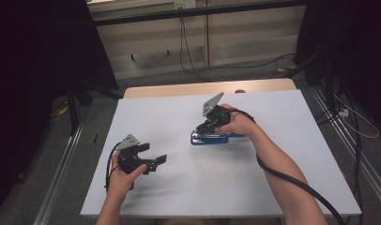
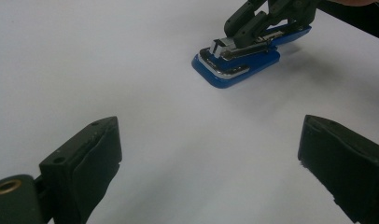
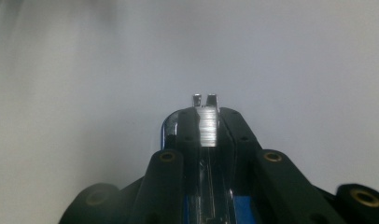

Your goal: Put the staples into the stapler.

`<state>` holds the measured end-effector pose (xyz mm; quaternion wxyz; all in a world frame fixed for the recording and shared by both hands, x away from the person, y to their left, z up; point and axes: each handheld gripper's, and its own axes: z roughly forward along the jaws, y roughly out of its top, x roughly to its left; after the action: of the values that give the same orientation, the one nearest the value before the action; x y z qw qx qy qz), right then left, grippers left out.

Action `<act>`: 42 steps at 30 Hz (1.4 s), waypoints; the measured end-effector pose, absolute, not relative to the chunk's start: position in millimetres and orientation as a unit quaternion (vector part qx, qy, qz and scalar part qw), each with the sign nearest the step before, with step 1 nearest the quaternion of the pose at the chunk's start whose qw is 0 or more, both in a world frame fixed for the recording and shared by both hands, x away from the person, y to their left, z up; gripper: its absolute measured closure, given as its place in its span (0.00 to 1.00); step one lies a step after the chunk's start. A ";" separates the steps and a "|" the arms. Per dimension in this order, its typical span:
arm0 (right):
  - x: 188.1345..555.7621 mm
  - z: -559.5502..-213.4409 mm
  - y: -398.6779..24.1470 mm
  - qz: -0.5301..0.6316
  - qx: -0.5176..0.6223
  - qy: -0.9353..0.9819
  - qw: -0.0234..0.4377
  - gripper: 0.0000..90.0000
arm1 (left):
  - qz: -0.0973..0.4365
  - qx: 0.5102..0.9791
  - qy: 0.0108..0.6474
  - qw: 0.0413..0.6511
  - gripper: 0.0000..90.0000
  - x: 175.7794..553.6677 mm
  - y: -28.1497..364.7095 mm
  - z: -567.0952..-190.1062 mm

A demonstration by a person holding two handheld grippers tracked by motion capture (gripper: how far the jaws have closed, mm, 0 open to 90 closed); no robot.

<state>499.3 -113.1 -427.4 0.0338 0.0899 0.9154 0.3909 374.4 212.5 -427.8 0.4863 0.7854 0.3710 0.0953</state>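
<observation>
Left hand-held gripper [image 1: 153, 161] spread over bare white worktop [image 1: 273, 154], right hand-held gripper [image 1: 208, 126] pinching blue-and-chrome stapler [image 1: 209, 138], nothing obstructing.

Black claws [image 1: 156, 160], brass screws, grey plates, cables

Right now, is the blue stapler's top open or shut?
Open. The stapler lies flat on the table, its metal magazine bared along the top, and the right claw is clamped on that magazine.
</observation>
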 end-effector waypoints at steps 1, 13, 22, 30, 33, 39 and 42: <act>499.2 -427.7 -113.0 0.392 0.090 0.915 0.034 0.88 | 0.095 0.786 0.370 0.486 0.07 374.4 212.4 -427.8; 499.9 -428.5 -111.9 0.392 0.087 0.915 0.035 0.88 | 0.096 0.788 0.369 0.483 0.07 374.6 211.9 -428.0; 495.5 -427.9 -110.6 0.404 0.095 0.909 0.041 0.70 | 0.096 0.787 0.370 0.485 0.07 374.6 212.3 -427.9; 483.6 -415.0 -125.6 0.420 0.135 0.895 0.065 0.51 | 0.092 0.785 0.370 0.489 0.07 375.6 210.7 -428.3; 475.7 -412.9 -134.5 0.419 0.150 0.892 0.075 0.45 | 0.090 0.787 0.367 0.488 0.07 375.7 209.4 -428.7; 459.5 -410.0 -153.9 0.430 0.185 0.879 0.089 0.39 | 0.088 0.788 0.365 0.488 0.07 375.1 207.4 -428.9; 450.5 -409.5 -162.6 0.435 0.206 0.871 0.101 0.32 | 0.088 0.787 0.366 0.489 0.07 375.3 207.9 -428.9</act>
<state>450.5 -162.6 -409.5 0.1010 0.2063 0.8706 0.4351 375.3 207.9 -428.9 0.4892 0.7866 0.3662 0.0880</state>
